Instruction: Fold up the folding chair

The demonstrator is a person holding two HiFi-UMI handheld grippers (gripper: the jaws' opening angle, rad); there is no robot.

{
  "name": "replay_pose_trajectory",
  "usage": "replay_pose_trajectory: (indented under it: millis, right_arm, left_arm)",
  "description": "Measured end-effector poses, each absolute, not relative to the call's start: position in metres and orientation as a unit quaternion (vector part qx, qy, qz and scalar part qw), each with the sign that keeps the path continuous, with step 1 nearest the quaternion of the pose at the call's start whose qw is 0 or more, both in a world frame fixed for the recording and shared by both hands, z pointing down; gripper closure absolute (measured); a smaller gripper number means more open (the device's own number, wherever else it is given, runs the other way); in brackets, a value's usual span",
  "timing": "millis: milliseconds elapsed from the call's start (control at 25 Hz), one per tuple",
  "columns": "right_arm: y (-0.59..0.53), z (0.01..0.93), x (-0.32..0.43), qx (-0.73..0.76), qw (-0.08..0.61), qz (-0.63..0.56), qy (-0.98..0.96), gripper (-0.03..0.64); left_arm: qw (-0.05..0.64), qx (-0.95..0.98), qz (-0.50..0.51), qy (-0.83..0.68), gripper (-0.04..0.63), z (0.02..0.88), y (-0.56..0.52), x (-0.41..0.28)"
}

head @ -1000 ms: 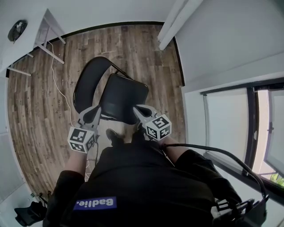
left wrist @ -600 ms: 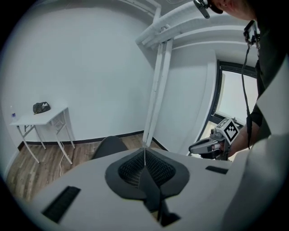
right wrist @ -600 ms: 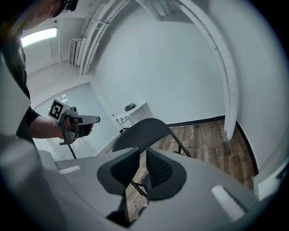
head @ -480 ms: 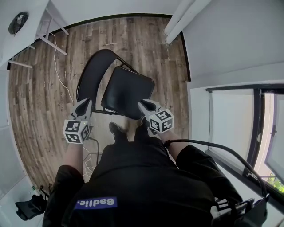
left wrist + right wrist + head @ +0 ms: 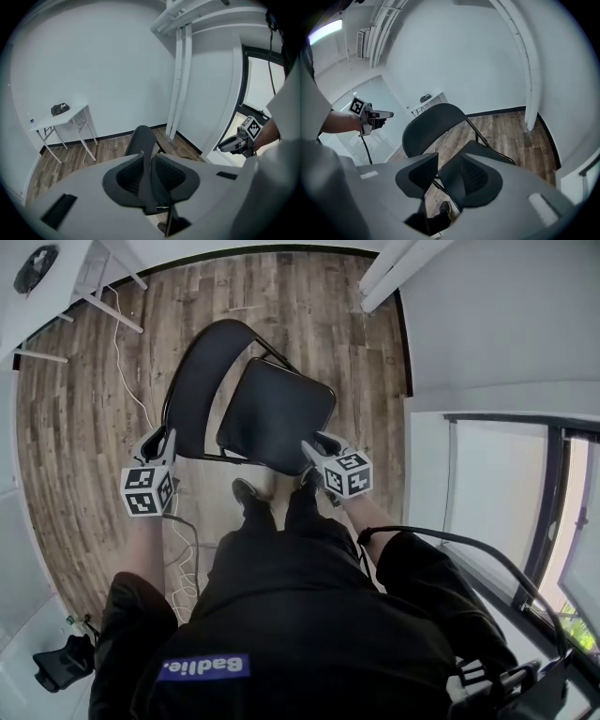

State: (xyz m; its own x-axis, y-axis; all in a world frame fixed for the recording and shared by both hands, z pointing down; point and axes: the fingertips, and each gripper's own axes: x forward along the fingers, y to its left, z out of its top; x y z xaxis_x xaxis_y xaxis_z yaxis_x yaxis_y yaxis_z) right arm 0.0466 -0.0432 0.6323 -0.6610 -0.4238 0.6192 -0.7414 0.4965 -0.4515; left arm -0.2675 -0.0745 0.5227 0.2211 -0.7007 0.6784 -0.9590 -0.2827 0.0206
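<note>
A black folding chair stands open on the wood floor, its curved backrest (image 5: 199, 381) at the left and its seat (image 5: 277, 414) at the right. My left gripper (image 5: 159, 442) is at the backrest's near left edge. In the left gripper view the left gripper (image 5: 151, 176) has its jaws opening, a narrow gap lined up with the backrest (image 5: 140, 140) seen edge-on. My right gripper (image 5: 316, 448) is at the seat's near right corner. In the right gripper view the right gripper (image 5: 438, 180) is opening too, with the seat (image 5: 487, 152) by its right finger and nothing pinched.
A white table (image 5: 61, 119) with a dark object (image 5: 59, 109) stands by the far wall. A white cable (image 5: 122, 362) trails across the floor left of the chair. A white pillar (image 5: 180, 79) and a window (image 5: 562, 512) are at the right. The person's shoe (image 5: 246, 491) is just before the chair.
Both grippers have sunk closer to the chair. The left one swung out to the left, off the seat to the backrest's edge. The right one stayed by the seat's near corner.
</note>
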Motion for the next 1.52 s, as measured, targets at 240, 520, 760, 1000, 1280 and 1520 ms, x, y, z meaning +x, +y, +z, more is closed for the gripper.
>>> replay_pose_trajectory:
  millis: [240, 520, 760, 1000, 1280, 1520]
  right_arm:
    - [-0.039, 0.669, 0.054, 0.352, 0.238, 0.386, -0.819, 0.46]
    - [-0.041, 0.714, 0.072, 0.375, 0.248, 0.421, -0.788, 0.422]
    - [-0.037, 0.758, 0.098, 0.388, 0.255, 0.456, -0.759, 0.389]
    - [-0.03, 0.804, 0.115, 0.394, 0.245, 0.499, -0.732, 0.351]
    - [-0.038, 0.864, 0.133, 0.436, 0.191, 0.569, -0.671, 0.281]
    - [-0.055, 0.91, 0.152, 0.453, 0.137, 0.598, -0.647, 0.233]
  left_arm:
    - [0.23, 0.734, 0.321, -0.553, 0.503, 0.556, -0.079, -0.287]
    - [0.235, 0.715, 0.363, -0.55, 0.466, 0.594, -0.094, -0.312]
    - [0.237, 0.713, 0.384, -0.536, 0.439, 0.615, -0.112, -0.312]
    - [0.259, 0.711, 0.395, -0.522, 0.416, 0.639, -0.116, -0.311]
    - [0.299, 0.712, 0.37, -0.516, 0.41, 0.666, -0.118, -0.314]
    - [0.303, 0.731, 0.348, -0.503, 0.41, 0.681, -0.128, -0.303]
